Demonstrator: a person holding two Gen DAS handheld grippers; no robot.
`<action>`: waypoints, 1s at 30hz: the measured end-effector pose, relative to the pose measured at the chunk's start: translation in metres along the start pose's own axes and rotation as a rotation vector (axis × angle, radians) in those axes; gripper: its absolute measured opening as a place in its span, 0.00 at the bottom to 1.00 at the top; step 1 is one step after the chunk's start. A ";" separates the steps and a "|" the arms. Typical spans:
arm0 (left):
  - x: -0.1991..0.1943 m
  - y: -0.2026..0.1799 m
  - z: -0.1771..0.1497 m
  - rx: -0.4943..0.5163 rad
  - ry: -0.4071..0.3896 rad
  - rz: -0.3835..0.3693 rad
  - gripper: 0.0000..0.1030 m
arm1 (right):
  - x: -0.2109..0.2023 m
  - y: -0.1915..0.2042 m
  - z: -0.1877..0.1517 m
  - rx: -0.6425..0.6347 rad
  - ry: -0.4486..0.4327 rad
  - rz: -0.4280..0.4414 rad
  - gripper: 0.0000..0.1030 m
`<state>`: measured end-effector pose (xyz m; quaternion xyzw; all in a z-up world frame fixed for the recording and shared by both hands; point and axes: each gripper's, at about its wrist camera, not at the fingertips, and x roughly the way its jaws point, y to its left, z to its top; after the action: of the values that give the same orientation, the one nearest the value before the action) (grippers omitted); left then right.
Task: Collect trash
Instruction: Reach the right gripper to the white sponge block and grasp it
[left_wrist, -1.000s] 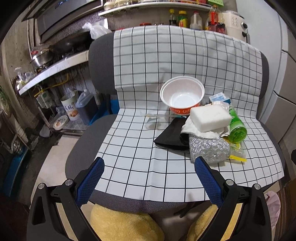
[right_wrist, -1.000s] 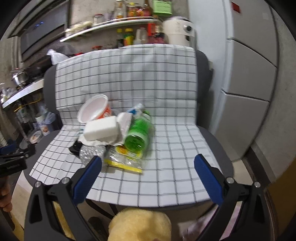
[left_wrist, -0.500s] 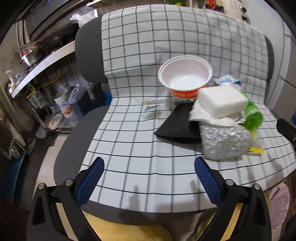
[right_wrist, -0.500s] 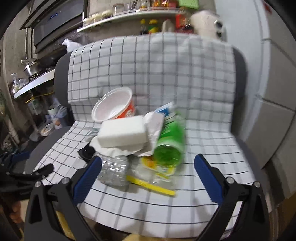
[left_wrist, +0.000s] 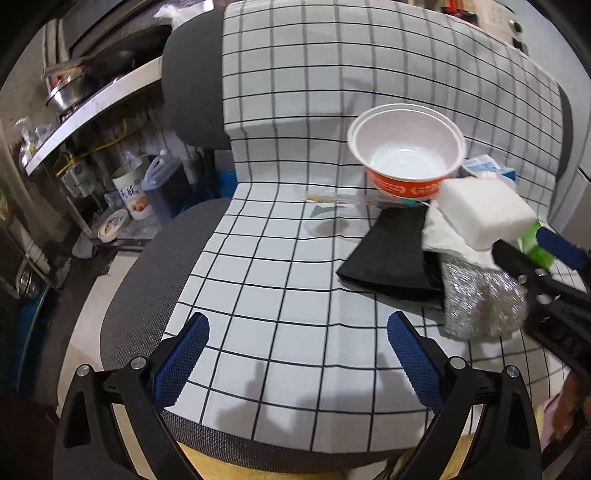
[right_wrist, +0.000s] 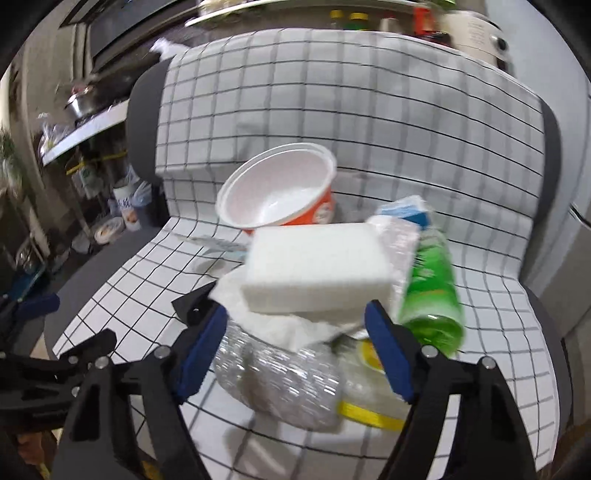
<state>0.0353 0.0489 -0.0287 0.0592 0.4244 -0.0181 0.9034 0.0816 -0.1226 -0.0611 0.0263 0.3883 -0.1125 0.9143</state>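
**Chair seat trash pile, both grippers low over it**

Kitchen background: steel pots on a counter (left_wrist: 92, 107) at left, bottles on a high shelf. Grey mesh office chair (left_wrist: 147, 280) is draped with a white cloth with black grid lines (left_wrist: 280, 258).

Trash sits heaped on the right half of the seat:
- white-and-orange disposable paper bowl (right_wrist: 277, 192), empty, tipped toward the camera, at the back
- white rectangular foam block (right_wrist: 314, 269) on top of crumpled white tissue (right_wrist: 280, 328)
- flat black pouch (left_wrist: 391, 251) under the tissue, left side of the heap
- crumpled silver foil wad (right_wrist: 280, 380) at the front edge
- green plastic bottle (right_wrist: 432, 288) lying on its side, right of the block
- clear wrapper with yellow strip (right_wrist: 365, 410) beside the foil
- blue-and-white carton (right_wrist: 406, 210) behind the bottle

Right gripper (right_wrist: 295, 350), blue pads, has just been narrowing; jaws stand apart on either side of the foil, tissue and foam block, pads not pressing anything.

Left gripper (left_wrist: 295, 354) is wide open over bare cloth, well left of the heap, holding nothing.
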 end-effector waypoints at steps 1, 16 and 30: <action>0.003 0.003 0.001 -0.013 0.006 0.005 0.93 | 0.003 0.002 0.001 0.009 -0.008 -0.015 0.74; 0.009 0.004 -0.005 -0.037 0.033 -0.033 0.93 | 0.013 -0.004 -0.001 0.025 -0.039 -0.190 0.36; -0.016 -0.046 0.005 0.065 -0.027 -0.163 0.89 | -0.096 -0.069 -0.037 0.015 -0.154 -0.094 0.33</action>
<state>0.0250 0.0022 -0.0180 0.0537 0.4147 -0.1060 0.9022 -0.0248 -0.1671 -0.0159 0.0061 0.3169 -0.1599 0.9349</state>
